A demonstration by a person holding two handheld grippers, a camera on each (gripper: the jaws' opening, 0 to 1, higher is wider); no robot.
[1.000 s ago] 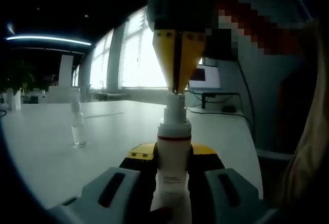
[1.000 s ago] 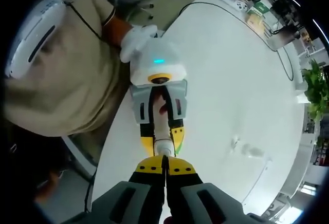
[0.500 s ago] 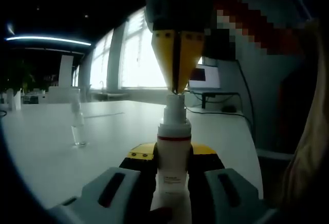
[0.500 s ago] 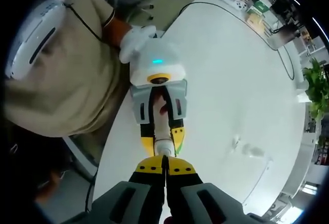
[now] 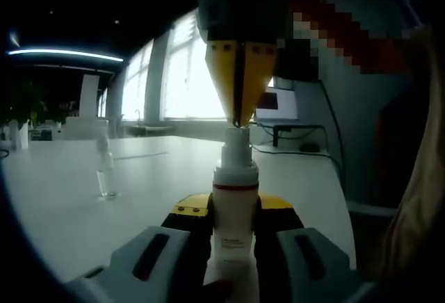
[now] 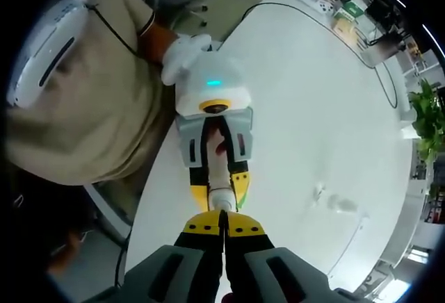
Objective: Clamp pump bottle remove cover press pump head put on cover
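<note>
I count two grippers, one bottle, one loose cover and one table.

My left gripper (image 5: pixel 233 237), grey-shelled with black and yellow jaw pads, is closed on the white cylindrical pump bottle with a red band below its neck (image 5: pixel 235 209). The jaws stand on either side of the bottle body, pads pressed to it, and the bottle rises upright between them. In the right gripper view the same left gripper (image 6: pixel 214 151) lies ahead, and the pump bottle (image 6: pixel 219 185) is held along its jaw line with its top pointing toward my right-hand camera.

My right gripper (image 6: pixel 224 232), with yellow tips, has its jaws drawn fully together, no gap between them, and nothing is held in them. In the left gripper view this right gripper (image 5: pixel 237 119) comes down from above as a yellow wedge, its closed point touching the top of the white pump head (image 5: pixel 235 151).

The clear, slim plastic cover (image 5: pixel 106 167) stands upright on the white oval table (image 5: pixel 62 206), well apart from the bottle, to the left in the left gripper view. In the right gripper view I see it as a faint transparent shape (image 6: pixel 338 203) on the table (image 6: pixel 313 94).

A person in a beige top (image 6: pixel 90 108) stands at the table edge beside the left gripper.
</note>
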